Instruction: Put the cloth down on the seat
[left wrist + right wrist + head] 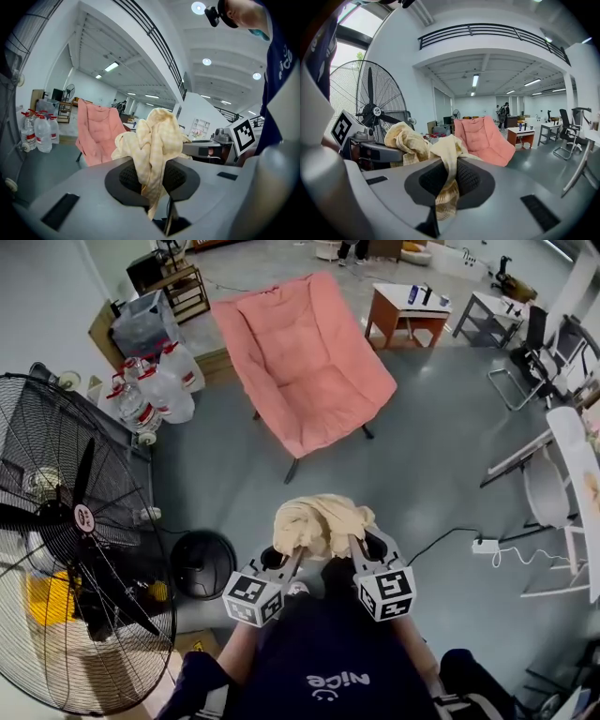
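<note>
Grey floor (431,456) bears one pink chair (305,362) and perhaps four jugs (167,390); left gripper (296,554) and right gripper (357,545) clench one cloth (322,519).

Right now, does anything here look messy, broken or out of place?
Nothing looks spilled or broken. The yellow cloth is only a crumpled wad, pinched by both the left tongs and the right tongs. A power strip lies loose on the floor.

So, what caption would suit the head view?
A bunched yellow cloth held by the left claw and right claw, facing a pink chair.
</note>
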Available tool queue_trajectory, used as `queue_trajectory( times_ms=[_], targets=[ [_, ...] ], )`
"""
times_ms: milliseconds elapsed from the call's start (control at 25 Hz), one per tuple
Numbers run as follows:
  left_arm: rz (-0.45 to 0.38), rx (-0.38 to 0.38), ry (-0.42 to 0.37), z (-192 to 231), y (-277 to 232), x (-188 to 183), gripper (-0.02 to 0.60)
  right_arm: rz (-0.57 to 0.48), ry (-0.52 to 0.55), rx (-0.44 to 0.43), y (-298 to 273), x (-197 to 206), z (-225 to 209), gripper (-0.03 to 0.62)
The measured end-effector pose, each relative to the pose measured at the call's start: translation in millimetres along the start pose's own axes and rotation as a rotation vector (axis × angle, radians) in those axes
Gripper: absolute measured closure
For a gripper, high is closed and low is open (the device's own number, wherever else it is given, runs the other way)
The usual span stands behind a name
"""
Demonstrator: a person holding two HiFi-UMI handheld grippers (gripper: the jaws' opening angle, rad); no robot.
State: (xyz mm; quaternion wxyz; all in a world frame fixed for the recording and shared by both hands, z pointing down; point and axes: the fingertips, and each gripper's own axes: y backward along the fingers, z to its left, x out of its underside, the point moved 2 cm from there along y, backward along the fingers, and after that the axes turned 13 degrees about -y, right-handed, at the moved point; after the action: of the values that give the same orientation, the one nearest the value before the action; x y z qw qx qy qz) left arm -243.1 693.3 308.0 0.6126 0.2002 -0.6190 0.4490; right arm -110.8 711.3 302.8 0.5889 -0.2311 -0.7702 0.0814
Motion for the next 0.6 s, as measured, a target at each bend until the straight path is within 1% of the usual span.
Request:
queue_trajectory(
  times_ms=[200,480,600],
  targets=[
    [0.0,-0.048,0.018,16,-33,-13,0.5,0.011,0.002,-0.048,-31,-20,-26,0.531],
    [-0.006,-0.113,0.024,42,-100,-44,0.5,0.021,0.026,-0.111,-83,-64,-76,0.531],
    [-0.012,-0.134,0.02,51,-130,-55,0.5,0.016,0.018,-0.141,-105,-81,-101,0.531]
  ],
)
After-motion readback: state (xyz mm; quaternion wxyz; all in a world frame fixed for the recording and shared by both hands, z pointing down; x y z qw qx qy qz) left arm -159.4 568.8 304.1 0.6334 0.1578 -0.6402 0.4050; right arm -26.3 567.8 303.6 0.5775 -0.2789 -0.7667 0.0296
